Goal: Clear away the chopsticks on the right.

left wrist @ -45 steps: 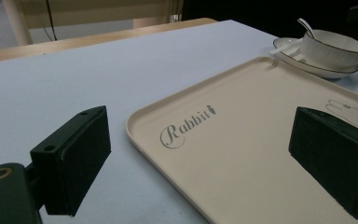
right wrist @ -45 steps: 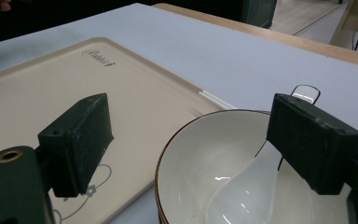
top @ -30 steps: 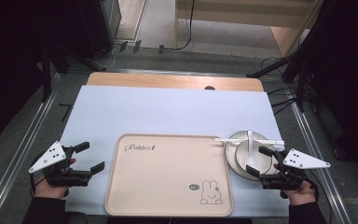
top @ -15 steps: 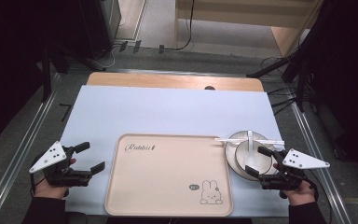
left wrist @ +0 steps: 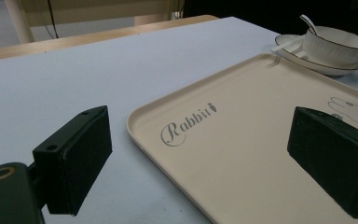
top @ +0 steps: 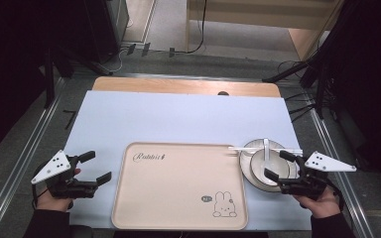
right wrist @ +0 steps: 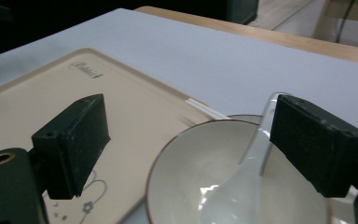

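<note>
Near the counter's right edge, beside the empty tray point(top: 178, 186), the bowl point(top: 269, 164) with its spoon point(top: 266, 151) sits on a plate point(top: 248, 168), likely glazed, slippery and breakable, best pinched at its rim by the open-jawed right gripper point(top: 277, 165); the left gripper point(top: 95, 166) gapes empty

A wooden table point(top: 188, 86), covered for the most part by a pale blue sheet point(top: 178, 121), is set on a grey floor point(top: 20, 163). Metal rails point(top: 25, 163) are laid along both sides. Cables point(top: 198, 29) are seen at the far end beside light wooden furniture point(top: 263, 12). The surroundings are left dark.
</note>
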`<act>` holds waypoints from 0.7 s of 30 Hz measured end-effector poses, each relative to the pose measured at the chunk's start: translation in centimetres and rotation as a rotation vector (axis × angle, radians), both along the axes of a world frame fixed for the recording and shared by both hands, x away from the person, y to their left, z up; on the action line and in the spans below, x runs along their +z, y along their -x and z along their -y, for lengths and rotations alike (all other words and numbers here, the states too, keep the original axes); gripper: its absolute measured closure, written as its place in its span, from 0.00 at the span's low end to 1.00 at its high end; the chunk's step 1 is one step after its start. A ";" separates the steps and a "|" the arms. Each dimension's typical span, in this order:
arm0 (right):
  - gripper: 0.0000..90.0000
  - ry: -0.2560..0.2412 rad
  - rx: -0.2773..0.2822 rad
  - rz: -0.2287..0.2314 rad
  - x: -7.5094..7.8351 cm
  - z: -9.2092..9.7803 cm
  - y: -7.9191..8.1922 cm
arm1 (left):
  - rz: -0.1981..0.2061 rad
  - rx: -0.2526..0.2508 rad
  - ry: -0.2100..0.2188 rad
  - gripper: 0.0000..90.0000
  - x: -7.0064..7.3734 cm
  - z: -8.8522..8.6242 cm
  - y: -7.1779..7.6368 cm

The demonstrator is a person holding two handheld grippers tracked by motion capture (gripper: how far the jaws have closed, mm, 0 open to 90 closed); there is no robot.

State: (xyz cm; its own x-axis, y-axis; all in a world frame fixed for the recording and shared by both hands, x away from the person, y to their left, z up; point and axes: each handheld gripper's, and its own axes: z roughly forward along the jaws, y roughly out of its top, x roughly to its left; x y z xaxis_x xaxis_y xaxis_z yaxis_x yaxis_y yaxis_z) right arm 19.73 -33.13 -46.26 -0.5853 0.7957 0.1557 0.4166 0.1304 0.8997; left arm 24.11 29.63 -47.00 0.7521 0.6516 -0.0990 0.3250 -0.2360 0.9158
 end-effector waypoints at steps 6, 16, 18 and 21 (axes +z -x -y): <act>0.16 0.031 -0.066 -0.037 0.5 1.3 -1.0 | 0.001 0.002 0.000 0.08 0.0 0.1 0.0; 0.29 0.023 -0.132 -0.050 0.7 3.2 -2.8 | -0.002 0.005 -0.006 0.08 0.0 0.0 0.1; 0.30 0.030 -0.161 -0.047 0.5 3.7 -3.2 | -0.002 0.005 -0.006 0.08 0.0 0.0 0.1; 0.33 0.038 -0.200 -0.051 0.0 4.3 -3.8 | -0.001 0.005 -0.005 0.08 -0.1 0.0 0.1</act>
